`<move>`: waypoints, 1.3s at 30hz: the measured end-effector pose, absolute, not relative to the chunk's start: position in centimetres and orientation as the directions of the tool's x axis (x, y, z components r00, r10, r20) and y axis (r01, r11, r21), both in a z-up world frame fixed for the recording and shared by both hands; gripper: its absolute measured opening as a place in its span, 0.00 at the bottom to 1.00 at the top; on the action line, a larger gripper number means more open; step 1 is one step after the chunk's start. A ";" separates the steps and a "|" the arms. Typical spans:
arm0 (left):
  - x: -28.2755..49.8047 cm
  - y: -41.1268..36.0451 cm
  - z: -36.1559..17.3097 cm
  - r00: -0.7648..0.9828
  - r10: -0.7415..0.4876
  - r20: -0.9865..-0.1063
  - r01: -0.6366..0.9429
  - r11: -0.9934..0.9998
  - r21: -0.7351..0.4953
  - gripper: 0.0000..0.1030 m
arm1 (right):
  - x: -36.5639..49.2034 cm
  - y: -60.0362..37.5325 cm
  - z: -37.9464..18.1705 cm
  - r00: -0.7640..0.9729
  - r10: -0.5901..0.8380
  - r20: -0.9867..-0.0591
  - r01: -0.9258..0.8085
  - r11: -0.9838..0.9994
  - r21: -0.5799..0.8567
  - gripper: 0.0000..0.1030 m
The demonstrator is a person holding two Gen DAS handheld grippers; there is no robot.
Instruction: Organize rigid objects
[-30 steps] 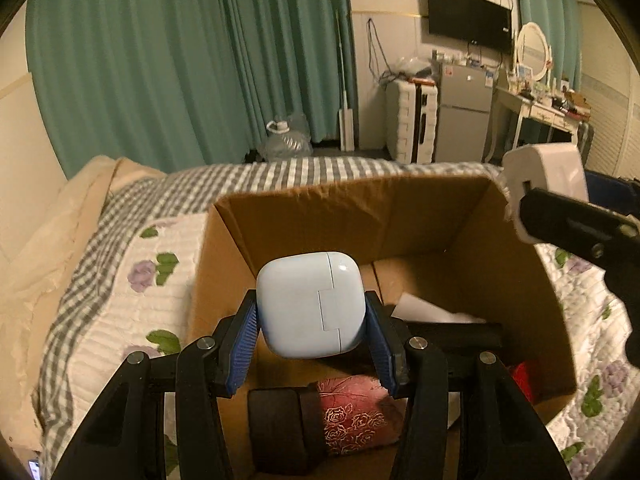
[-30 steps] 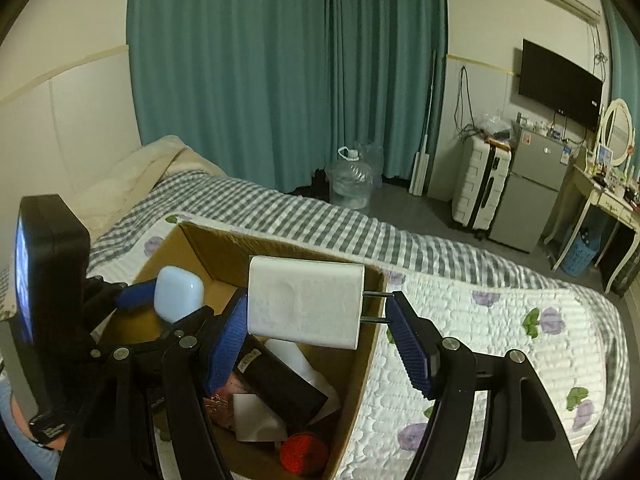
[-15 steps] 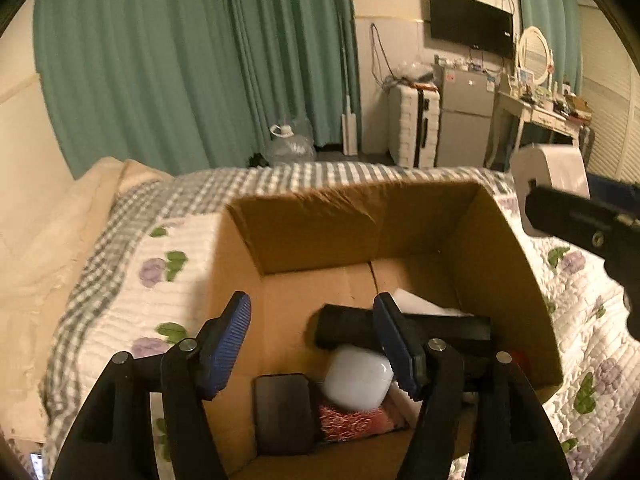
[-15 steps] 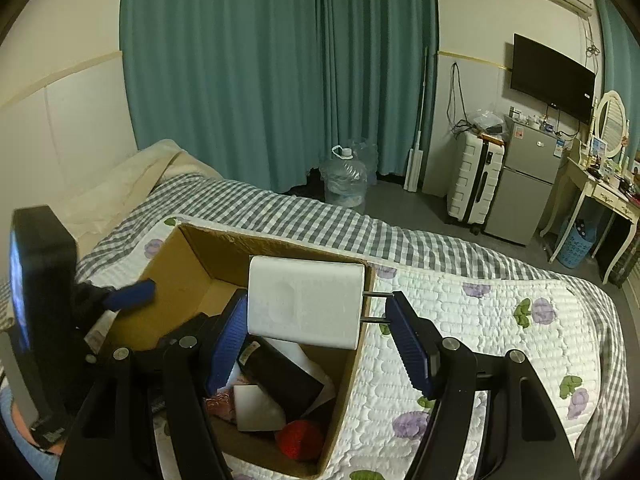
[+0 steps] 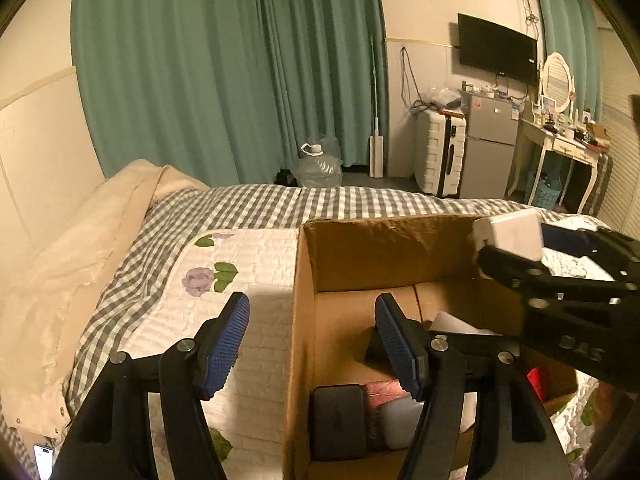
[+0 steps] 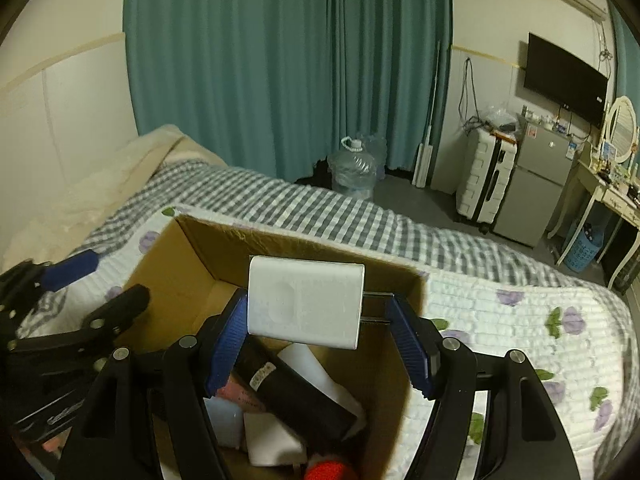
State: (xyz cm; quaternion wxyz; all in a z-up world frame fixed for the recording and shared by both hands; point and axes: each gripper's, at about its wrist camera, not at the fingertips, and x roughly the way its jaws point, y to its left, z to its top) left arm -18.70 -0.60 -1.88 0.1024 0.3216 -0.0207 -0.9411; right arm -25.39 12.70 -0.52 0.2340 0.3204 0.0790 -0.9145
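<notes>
My left tongs (image 5: 312, 344) stand wide apart with nothing between the blue pads; they have just been opening. They hang over the left wall of the cardboard box (image 5: 384, 256), one pad over the quilt, the other over the box's inside. The white earbud case (image 5: 398, 424) lies at the near end of the box floor, mostly hidden behind my right-hand pad, touching a pink floral pouch (image 5: 378, 390) and just right of a flat black case (image 5: 338, 420).

My right tongs (image 6: 316, 338) are clamped on a white plug adapter (image 6: 306, 304): the left pad presses its flat end and the right pad bears on the tips of its two metal prongs. The adapter is held level above the open box, near the far wall. Below it in the box lie a long black box with a small label (image 6: 296, 396), some white packets (image 6: 272, 440) and a red round thing (image 6: 330, 472) at the near edge.

The box sits on a bed (image 6: 500, 320) with a flowered white quilt and a grey check cover. Beyond the bed stand teal curtains (image 6: 280, 60), a water jug (image 6: 354, 168), a white suitcase (image 6: 486, 176) and a small grey fridge (image 6: 532, 188).
</notes>
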 end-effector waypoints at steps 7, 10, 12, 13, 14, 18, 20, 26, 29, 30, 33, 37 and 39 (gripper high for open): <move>-18.7 -1.6 -2.6 -0.782 -0.199 -0.591 0.185 -0.979 0.085 0.66 | -26.8 10.7 -3.3 -0.666 -0.332 -0.668 0.474 -0.880 -0.035 0.67; -18.5 -1.5 -2.5 -0.787 -0.194 -0.586 0.183 -0.980 0.078 0.66 | -26.4 10.9 -3.2 -0.679 -0.330 -0.656 0.476 -0.878 -0.050 0.81; -18.2 -1.2 -2.1 -0.790 -0.196 -0.581 0.181 -0.980 0.084 0.66 | -25.8 11.5 -2.6 -0.708 -0.319 -0.631 0.450 -0.891 -0.054 0.82; -18.0 -1.1 -1.8 -0.793 -0.198 -0.576 0.182 -0.980 0.086 0.66 | -25.7 11.9 -2.3 -0.708 -0.319 -0.630 0.444 -0.895 -0.046 0.82; -17.8 -1.0 -1.4 -0.797 -0.203 -0.568 0.186 -0.979 0.089 0.66 | -25.4 12.2 -1.9 -0.711 -0.318 -0.626 0.437 -0.899 -0.039 0.82; -15.7 0.0 1.6 -0.833 -0.193 -0.519 0.183 -0.981 0.072 0.66 | -23.6 13.9 0.6 -0.744 -0.299 -0.598 0.404 -0.913 -0.047 0.82; -14.1 0.6 3.7 -0.859 -0.190 -0.476 0.177 -0.981 0.074 0.66 | -22.0 14.8 2.7 -0.768 -0.292 -0.570 0.392 -0.918 -0.057 0.82; -7.9 2.5 10.0 -0.935 -0.199 -0.294 0.184 -0.980 0.076 0.76 | -15.4 17.6 9.9 -0.857 -0.262 -0.444 0.339 -0.935 -0.101 0.93; -4.7 3.0 12.5 -0.955 -0.197 -0.222 0.185 -0.980 0.073 0.77 | -11.7 19.2 12.7 -0.894 -0.251 -0.372 0.308 -0.946 -0.103 1.00; -3.9 3.0 13.0 -0.957 -0.202 -0.207 0.191 -0.979 0.075 0.78 | -10.6 19.4 13.5 -0.900 -0.254 -0.355 0.307 -0.946 -0.102 1.00; -1.6 3.0 14.0 -0.962 -0.209 -0.175 0.200 -0.978 0.066 0.79 | -7.9 20.3 15.0 -0.911 -0.254 -0.325 0.300 -0.949 -0.100 1.00; 0.0 2.7 13.8 -0.966 -0.200 -0.163 0.192 -0.980 0.061 0.79 | -5.2 21.5 15.7 -0.925 -0.254 -0.281 0.289 -0.953 -0.091 1.00; 0.6 2.9 13.1 -0.966 -0.190 -0.178 0.180 -0.981 0.068 0.79 | -4.3 21.8 15.4 -0.929 -0.257 -0.267 0.287 -0.954 -0.080 1.00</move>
